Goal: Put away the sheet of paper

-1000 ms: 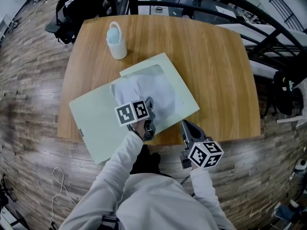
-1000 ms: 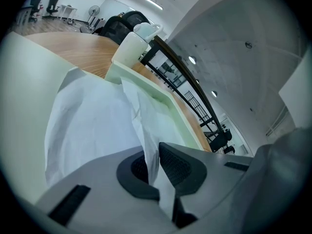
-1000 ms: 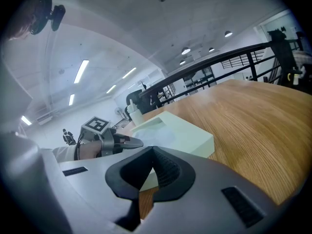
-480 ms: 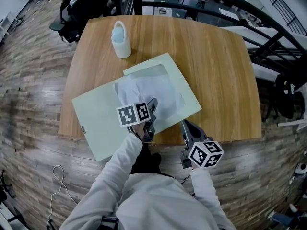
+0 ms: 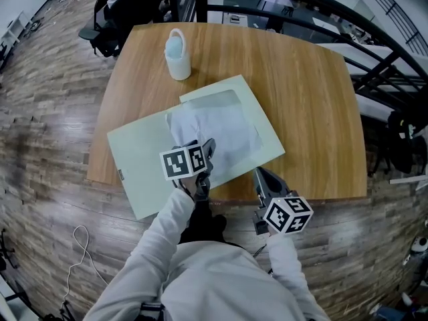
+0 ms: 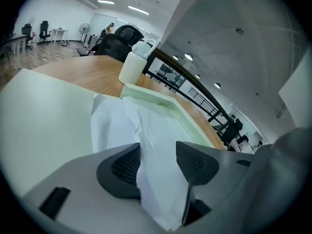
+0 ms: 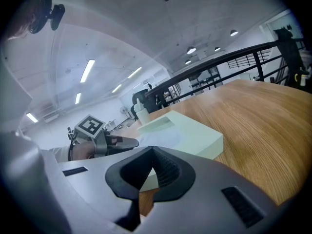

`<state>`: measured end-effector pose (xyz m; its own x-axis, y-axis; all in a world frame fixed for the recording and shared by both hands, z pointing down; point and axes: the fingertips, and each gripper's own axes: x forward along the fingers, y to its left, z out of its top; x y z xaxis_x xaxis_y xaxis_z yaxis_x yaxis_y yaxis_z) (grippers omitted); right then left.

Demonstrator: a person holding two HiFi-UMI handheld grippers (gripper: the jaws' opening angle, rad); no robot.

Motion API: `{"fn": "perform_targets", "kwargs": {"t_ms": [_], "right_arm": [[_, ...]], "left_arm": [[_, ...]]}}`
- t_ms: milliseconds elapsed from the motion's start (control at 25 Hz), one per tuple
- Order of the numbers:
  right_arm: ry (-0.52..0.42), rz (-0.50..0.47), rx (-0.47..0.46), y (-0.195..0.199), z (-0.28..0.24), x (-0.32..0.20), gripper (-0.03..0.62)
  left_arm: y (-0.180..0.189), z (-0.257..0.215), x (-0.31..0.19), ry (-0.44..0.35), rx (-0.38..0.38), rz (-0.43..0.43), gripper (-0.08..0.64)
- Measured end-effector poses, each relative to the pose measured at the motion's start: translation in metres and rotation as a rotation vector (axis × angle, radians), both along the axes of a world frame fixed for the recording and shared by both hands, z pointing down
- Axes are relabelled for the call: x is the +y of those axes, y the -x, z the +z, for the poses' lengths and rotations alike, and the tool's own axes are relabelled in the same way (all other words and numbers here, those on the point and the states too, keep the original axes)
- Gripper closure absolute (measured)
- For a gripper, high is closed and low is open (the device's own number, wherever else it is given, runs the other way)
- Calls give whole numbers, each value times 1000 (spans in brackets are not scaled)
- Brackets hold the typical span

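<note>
Since the earlier frame the left claw (image 5: pixel 206 151) has been drawn back a little toward the near edge of the desk (image 5: pixel 301 92), and its jaws have just been opening. They are now spread wide. The near end of the sheet of paper (image 5: pixel 214 129) is seen between the two pads in the left gripper view, but it is not pressed by them, so the sheet is judged to be released.

The sheet is left lying, somewhat crumpled, on the open pale green folder (image 5: pixel 144 159), mostly on its right half, which looks raised like a shallow tray. The folder is spread flat near the front of the desk, and one corner of it hangs over the near edge. A white bottle (image 5: pixel 178 55) stands well apart, at the far side.

As far as can be judged, the main part of the task is done: the paper is placed in the folder. What is left, it seems, is to smooth the sheet and to fold the cover over it; the folder is not yet closed.

The right claw (image 5: pixel 259 176) is held just beside the near desk edge. Its jaws are closed together and nothing is held between them.
</note>
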<state>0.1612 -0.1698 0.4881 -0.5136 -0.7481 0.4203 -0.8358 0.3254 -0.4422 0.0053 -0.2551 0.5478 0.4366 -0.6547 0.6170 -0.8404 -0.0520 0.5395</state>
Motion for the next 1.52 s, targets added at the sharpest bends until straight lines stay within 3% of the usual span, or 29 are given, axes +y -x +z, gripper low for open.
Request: {"fn": "perform_targets", "kwargs": {"t_ms": [200,680,1160,1520], "right_arm": [[-9,-31,-4,9,-2,3,566],[-32,-65,0,20,-8,14,566],[-63,-55,37,16,-13,33,566],[-96,-46,69,17,-21,50,566]], "left_arm": [[12,-14,7,-50,-11,-1,329],[19,-51,27,-179,-9,59,415],[14,-77,57,-304,-110,160,487],[13,-93,84,-357,-101,172,518]]}}
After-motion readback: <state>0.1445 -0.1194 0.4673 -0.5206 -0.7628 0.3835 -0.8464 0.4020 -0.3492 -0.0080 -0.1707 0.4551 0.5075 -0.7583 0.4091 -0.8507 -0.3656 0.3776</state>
